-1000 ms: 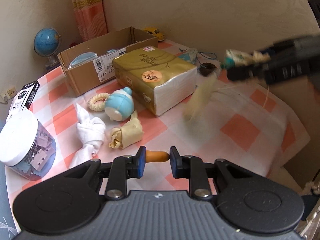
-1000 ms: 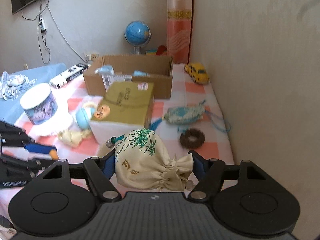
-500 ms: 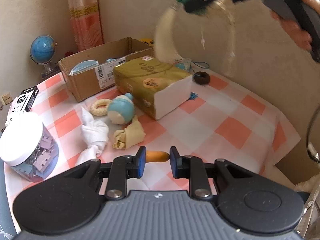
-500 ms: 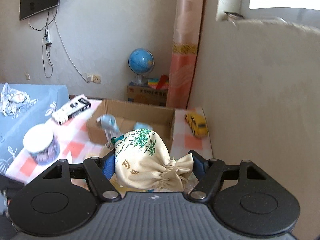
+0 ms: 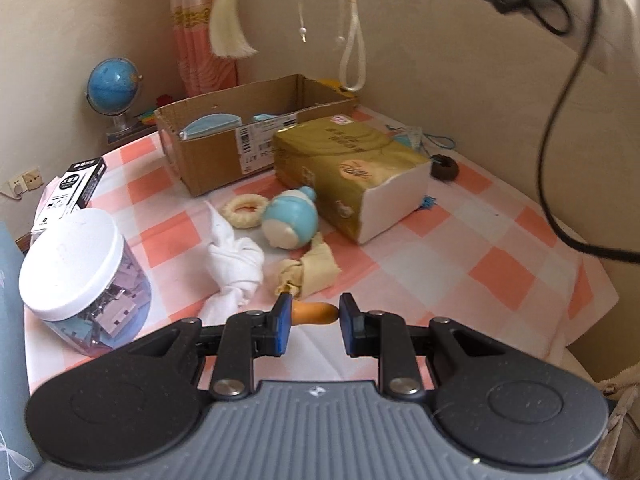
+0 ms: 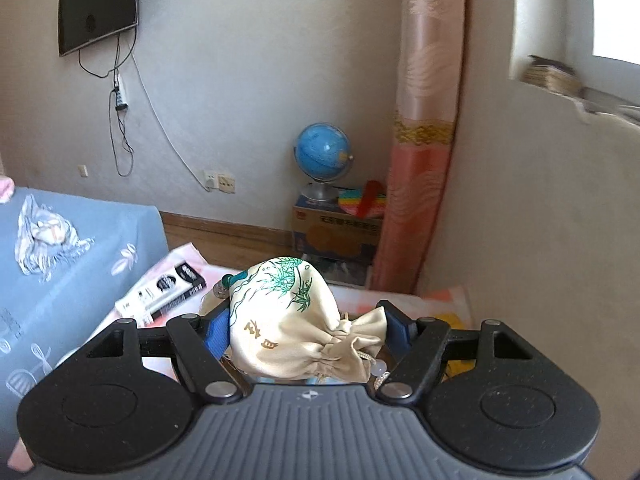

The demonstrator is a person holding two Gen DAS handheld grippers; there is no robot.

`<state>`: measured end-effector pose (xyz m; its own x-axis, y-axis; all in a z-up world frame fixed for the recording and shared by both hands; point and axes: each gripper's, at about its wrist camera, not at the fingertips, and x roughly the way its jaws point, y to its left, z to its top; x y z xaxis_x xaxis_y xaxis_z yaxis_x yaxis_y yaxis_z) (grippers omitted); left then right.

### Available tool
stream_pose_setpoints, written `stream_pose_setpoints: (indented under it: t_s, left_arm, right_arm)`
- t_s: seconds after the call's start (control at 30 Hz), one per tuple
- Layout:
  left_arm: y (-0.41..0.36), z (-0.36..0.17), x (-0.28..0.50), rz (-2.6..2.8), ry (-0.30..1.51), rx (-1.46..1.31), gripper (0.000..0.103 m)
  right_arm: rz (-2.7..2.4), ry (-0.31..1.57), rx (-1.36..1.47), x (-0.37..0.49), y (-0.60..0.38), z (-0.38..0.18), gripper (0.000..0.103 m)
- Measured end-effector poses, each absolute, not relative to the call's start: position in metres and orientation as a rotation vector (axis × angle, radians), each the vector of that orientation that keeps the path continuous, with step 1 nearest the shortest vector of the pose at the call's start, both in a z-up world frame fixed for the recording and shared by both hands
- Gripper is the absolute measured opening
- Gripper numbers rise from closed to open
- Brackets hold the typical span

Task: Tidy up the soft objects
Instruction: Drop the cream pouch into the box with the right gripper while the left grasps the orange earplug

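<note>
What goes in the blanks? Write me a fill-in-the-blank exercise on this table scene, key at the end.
1. The right gripper is shut on a cream drawstring pouch printed with green ____.
2. The cardboard box stands on the checked tablecloth directly behind the gold pack of ____.
3. The clear jar of binder clips has a ____ lid.
4. The blue globe stands beside the ____ curtain.

Missing words: bamboo; tissues; white; pink
</note>
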<state>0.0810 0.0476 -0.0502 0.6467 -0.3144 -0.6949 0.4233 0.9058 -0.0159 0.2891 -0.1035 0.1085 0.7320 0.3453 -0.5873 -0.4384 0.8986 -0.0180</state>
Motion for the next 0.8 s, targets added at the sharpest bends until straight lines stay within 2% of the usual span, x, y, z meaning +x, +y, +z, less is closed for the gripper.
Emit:
stream_pose_setpoints:
  t_s: [0.2,0.47,0.57,0.63,0.8]
  left_arm:
    - [0.054,-0.053,0.091,-0.382,0.781,0.138,0.024]
    - [0.055,-0.057,0.099,-0.360,0.805,0.138,0.024]
    - [0.053,-0.059,0.101,-0.363,0.812,0.144,0.024]
    - [0.051,-0.059,0.102,-0.364,0.816,0.150,0.024]
    - [0.048,-0.058,0.102,-0.369,0.817,0.156,0.024]
  right_arm:
    - [0.477,0.635,-0.114,0.337,-0.087,0.094,0.077]
    - [0.447,0.767,-0.134,0.379,-0.087,0.032,0.077]
    - [0.416,0.793,-0.134,0.385,-0.097,0.018,0.086]
    - [0.396,0.787,-0.141,0.383,-0.102,0.016,0.103]
    - [0.374,0.779,-0.132,0.371,-0.113,0.017,0.103]
